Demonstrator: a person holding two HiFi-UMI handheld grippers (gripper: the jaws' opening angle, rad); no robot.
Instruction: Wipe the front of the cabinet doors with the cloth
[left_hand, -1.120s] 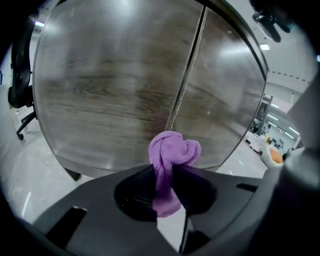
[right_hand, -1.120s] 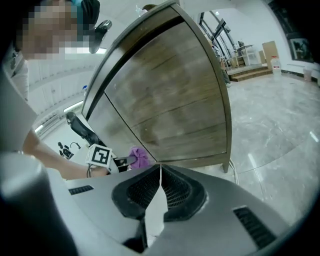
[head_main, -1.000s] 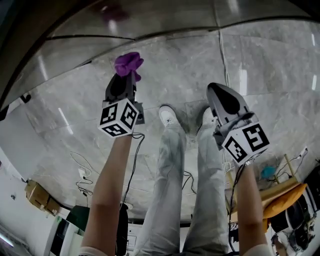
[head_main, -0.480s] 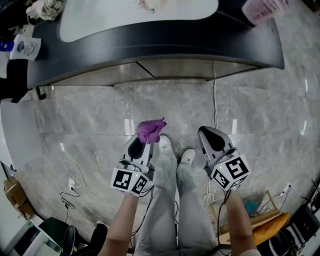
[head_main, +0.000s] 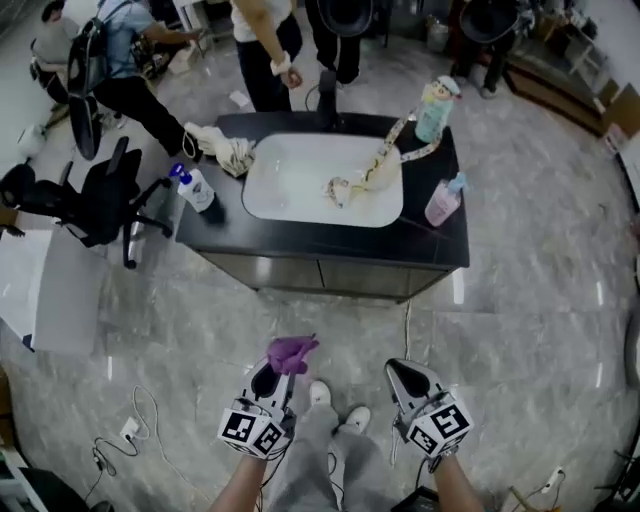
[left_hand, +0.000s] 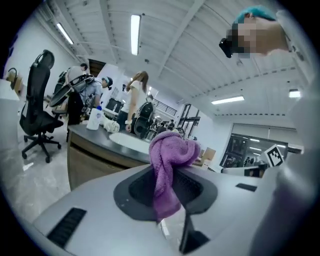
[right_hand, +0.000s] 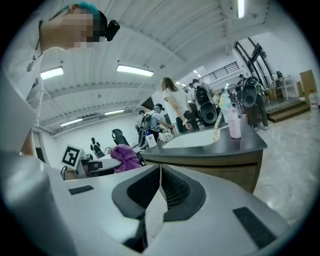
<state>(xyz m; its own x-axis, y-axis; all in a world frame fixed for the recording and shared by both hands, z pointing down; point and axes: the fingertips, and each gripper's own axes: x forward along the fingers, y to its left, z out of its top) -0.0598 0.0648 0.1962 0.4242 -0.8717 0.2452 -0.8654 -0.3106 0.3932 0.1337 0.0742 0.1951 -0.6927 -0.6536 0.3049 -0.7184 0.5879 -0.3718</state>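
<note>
A purple cloth (head_main: 291, 352) (left_hand: 170, 165) is pinched in my left gripper (head_main: 272, 378), which is shut on it; the bunched end sticks out past the jaws. The same cloth (right_hand: 123, 157) shows at the left in the right gripper view. My right gripper (head_main: 405, 378) (right_hand: 160, 187) is shut with nothing in it. Ahead stands a vanity cabinet (head_main: 330, 277) with wood-tone doors (left_hand: 90, 161) (right_hand: 235, 167), a black top and a white sink (head_main: 322, 178). Both grippers are well short of the doors, above my shoes.
On the counter sit a pink spray bottle (head_main: 443, 201), a white spray bottle (head_main: 196, 188), a rag (head_main: 226, 150) and a green bottle (head_main: 433, 110). An office chair (head_main: 92, 205) stands left. People stand behind the cabinet. Cables (head_main: 135, 425) lie on the marble floor.
The head view has swung up from the floor to the whole cabinet and room. Both grippers now sit lower in view, still side by side, cloth still held.
</note>
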